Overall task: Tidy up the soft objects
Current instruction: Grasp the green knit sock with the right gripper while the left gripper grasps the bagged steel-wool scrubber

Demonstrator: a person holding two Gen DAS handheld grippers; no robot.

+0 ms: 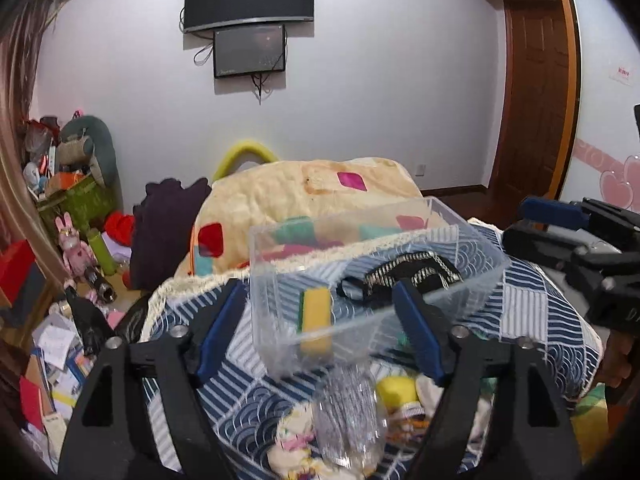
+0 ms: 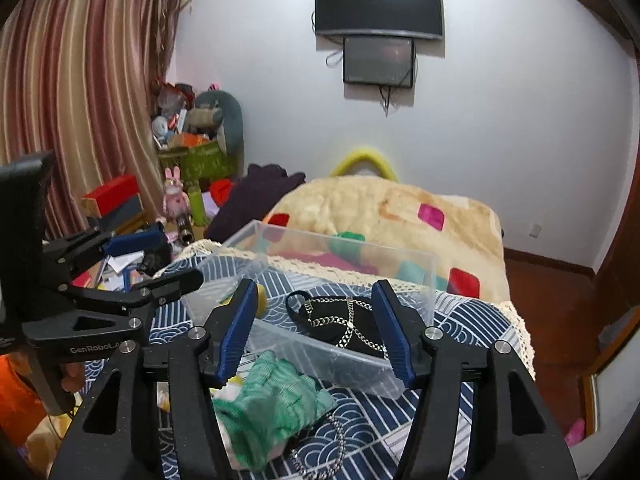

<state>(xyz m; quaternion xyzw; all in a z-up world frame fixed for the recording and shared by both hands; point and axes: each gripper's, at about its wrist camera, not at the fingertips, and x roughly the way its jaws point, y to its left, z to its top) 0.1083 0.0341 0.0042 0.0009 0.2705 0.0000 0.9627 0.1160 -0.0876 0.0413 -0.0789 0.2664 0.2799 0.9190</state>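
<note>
A clear plastic bin (image 1: 460, 240) (image 2: 424, 280) sits on the blue patterned bedspread (image 1: 536, 300) (image 2: 472, 316). Inside lie a yellow-green sponge (image 1: 316, 312) and a black cloth with a silver chain (image 1: 404, 276) (image 2: 340, 324). My left gripper (image 1: 320, 316) is open, its jaws wide in front of the bin, holding nothing. My right gripper (image 2: 316, 320) is open at the bin's near wall, empty. A green knit cloth (image 2: 276, 404) and a loose chain (image 2: 320, 464) lie below it. A silvery scrubber (image 1: 348, 412), a yellow sponge (image 1: 396, 390) and a small plush toy (image 1: 292, 440) lie below the left gripper.
A cream blanket with coloured squares (image 1: 304, 196) (image 2: 384, 208) lies behind the bin. A dark purple garment (image 1: 168, 228) hangs at the bed's left. Clutter, plush toys and a green box (image 2: 200, 160) fill the left floor. Screens (image 2: 378, 4) hang on the wall; a wooden door (image 1: 536, 92) stands right.
</note>
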